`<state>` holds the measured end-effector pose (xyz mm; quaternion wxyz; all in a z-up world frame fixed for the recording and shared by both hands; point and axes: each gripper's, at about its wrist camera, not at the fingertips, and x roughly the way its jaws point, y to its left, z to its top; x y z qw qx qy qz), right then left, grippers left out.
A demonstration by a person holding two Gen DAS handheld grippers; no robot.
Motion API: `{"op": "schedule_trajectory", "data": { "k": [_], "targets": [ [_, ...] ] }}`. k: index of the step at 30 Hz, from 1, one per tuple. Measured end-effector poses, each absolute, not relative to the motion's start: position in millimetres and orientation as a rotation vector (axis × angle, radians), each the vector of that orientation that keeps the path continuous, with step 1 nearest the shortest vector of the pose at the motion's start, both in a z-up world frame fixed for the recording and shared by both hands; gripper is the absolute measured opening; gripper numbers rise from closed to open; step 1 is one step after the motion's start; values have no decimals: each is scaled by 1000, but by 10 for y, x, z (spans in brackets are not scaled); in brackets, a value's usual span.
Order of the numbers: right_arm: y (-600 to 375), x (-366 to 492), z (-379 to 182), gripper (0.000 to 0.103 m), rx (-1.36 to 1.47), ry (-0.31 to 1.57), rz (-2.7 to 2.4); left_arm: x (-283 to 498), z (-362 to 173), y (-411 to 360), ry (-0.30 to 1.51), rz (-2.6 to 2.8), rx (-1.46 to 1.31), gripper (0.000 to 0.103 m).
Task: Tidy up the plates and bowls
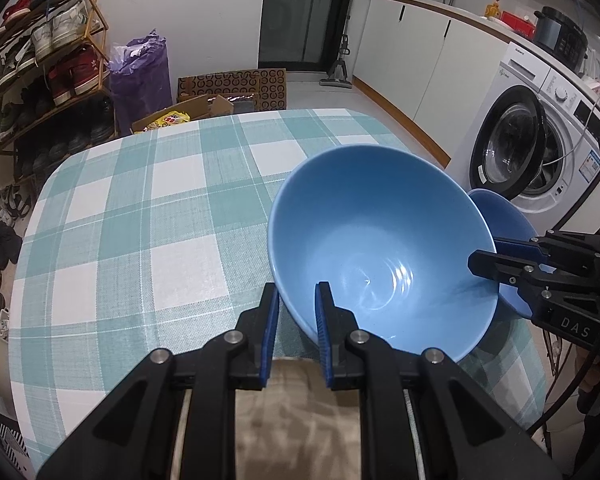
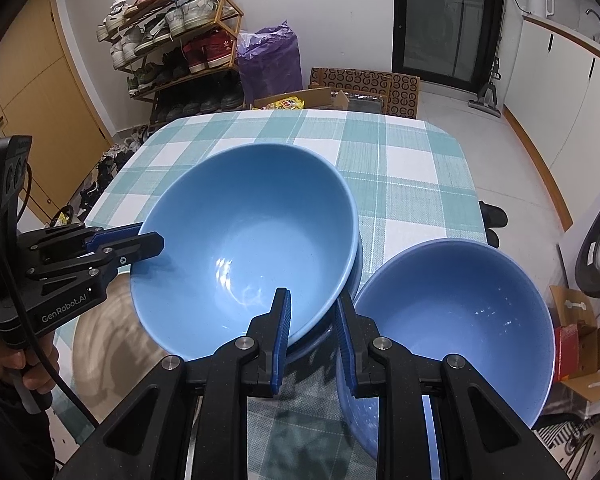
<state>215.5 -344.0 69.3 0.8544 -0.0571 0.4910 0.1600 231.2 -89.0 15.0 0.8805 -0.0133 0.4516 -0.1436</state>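
A large light-blue bowl [image 1: 380, 240] [image 2: 252, 240] hangs tilted over the front of the checked table [image 1: 140, 200]. My left gripper [image 1: 296, 292] [image 2: 156, 240] is shut on its rim, one pad inside and one outside. My right gripper [image 2: 312, 300] [image 1: 484, 258] is shut on the opposite rim, its left finger [image 2: 282, 320] inside the bowl. A smaller, darker blue bowl [image 2: 460, 320] [image 1: 504, 216] sits just right of my right gripper, partly past the table's right edge. A darker blue edge shows under the large bowl; I cannot tell what it is.
A washing machine [image 1: 520, 144] with its door open stands right of the table, below white cabinets [image 1: 412, 48]. Beyond the far edge are a shoe rack [image 2: 172, 40], a purple bag [image 2: 268, 60] and cardboard boxes [image 2: 360, 92]. A person's hand [image 2: 28, 364] holds the left gripper.
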Motion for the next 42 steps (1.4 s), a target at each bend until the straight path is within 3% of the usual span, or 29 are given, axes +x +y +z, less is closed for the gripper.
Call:
{"op": "schedule_trajectory", "data": {
  "k": [23, 29, 35, 36, 37, 39, 42],
  "targets": [
    [-3470, 2189, 623, 26, -109, 1058, 325, 2318, 76, -915, 956, -305, -17, 19],
    [-3505, 2184, 692, 30, -98, 1025, 327, 2301, 112, -917, 943, -301, -11, 43],
    [-3547, 2170, 803, 57, -75, 989, 340, 2283, 153, -868, 936, -289, -32, 51],
    [-3553, 2165, 808, 66, -70, 989, 344, 2277, 157, -860, 935, -288, -34, 55],
    [-3557, 2160, 811, 73, -64, 987, 348, 2267, 169, -843, 931, -285, -40, 59],
    [-3571, 2137, 825, 80, -47, 979, 364, 2241, 196, -801, 917, -274, -59, 85],
    [-3575, 2079, 864, 86, -34, 948, 391, 2212, 253, -753, 897, -262, -81, 96]
  ]
}}
